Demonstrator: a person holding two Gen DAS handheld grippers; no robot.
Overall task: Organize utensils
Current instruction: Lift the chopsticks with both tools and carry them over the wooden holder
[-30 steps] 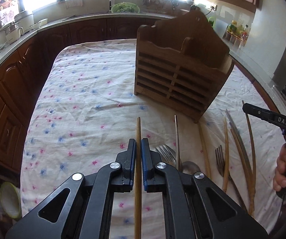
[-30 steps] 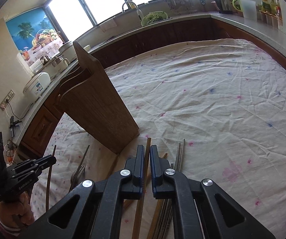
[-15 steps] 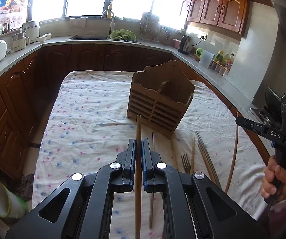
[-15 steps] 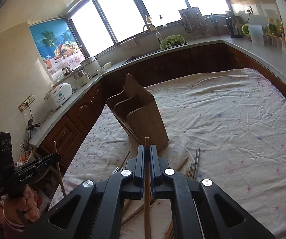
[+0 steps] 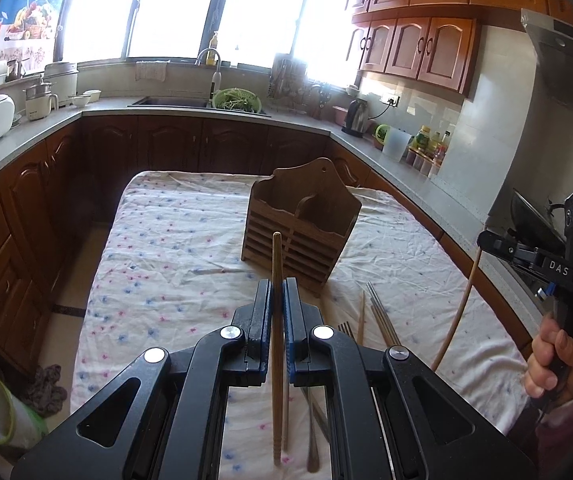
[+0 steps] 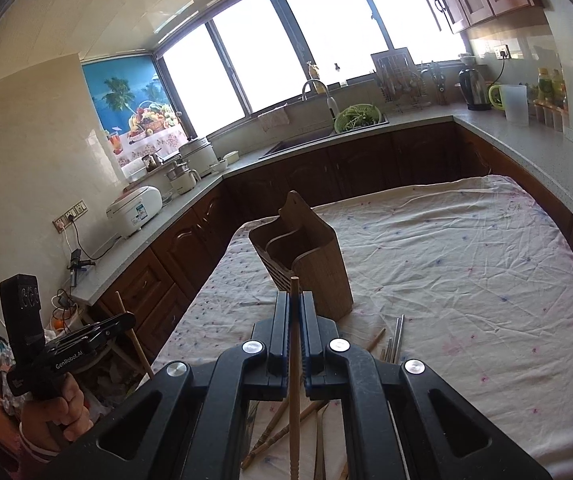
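Two handheld black tongs hover above a table draped in a flowered cloth (image 5: pixel 174 240). The left tongs (image 5: pixel 277 312) are clenched on a wooden chopstick (image 5: pixel 276 280) that points forward between the fingers. The right tongs (image 6: pixel 295 320) grasp a second wooden chopstick (image 6: pixel 294 360) the same way. Ahead of both tongs stands a wooden utensil holder (image 5: pixel 300 232), upright on the cloth. Below and just to the right of the left tongs lie loose metal chopsticks (image 5: pixel 382 320) and a fork (image 5: pixel 344 326) on the cloth.
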